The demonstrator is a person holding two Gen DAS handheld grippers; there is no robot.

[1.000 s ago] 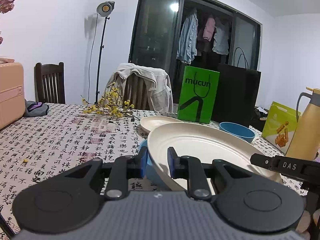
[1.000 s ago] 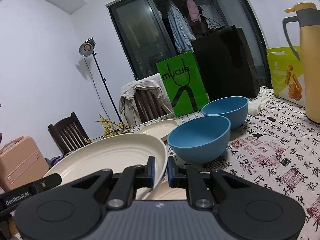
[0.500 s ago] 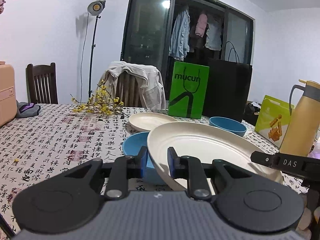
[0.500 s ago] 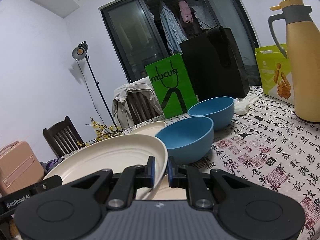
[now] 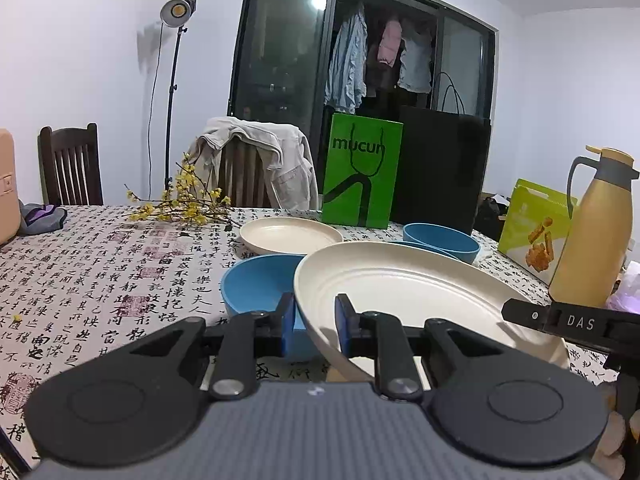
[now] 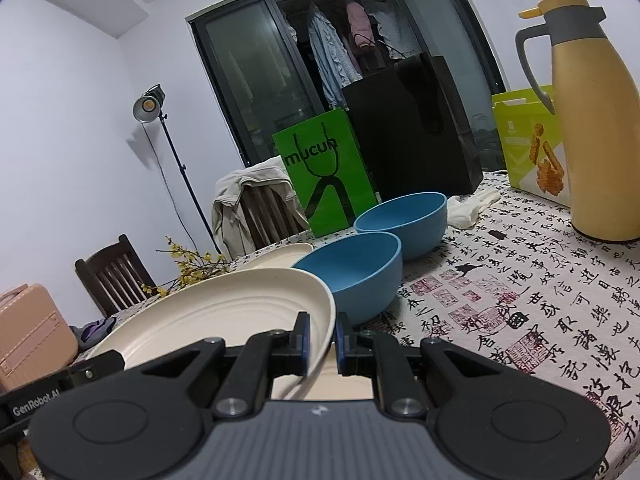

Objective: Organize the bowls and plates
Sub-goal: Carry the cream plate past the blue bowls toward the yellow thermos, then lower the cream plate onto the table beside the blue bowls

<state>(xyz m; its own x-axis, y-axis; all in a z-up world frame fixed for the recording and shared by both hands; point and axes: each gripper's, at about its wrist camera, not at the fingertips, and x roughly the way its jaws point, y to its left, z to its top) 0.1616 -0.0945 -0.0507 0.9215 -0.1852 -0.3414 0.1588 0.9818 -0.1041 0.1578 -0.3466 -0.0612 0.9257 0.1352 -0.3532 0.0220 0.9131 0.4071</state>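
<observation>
A large cream plate hangs tilted above the patterned tablecloth, held from both sides. My left gripper is shut on its left rim. My right gripper is shut on the right rim of the same plate. A blue bowl sits just behind the left gripper. Two more blue bowls stand side by side ahead of the right gripper. A smaller cream plate lies further back. Something cream shows under the held plate.
A tan thermos jug stands at the right with a yellow-green box behind it. A green bag and a black bag stand at the back edge. Yellow flower twigs lie at the back left, beside a jacket-draped chair.
Both grippers have carried the large plate a little to the right; the thermos looms nearer and more of the near-left blue bowl shows. Both grips are unchanged.
</observation>
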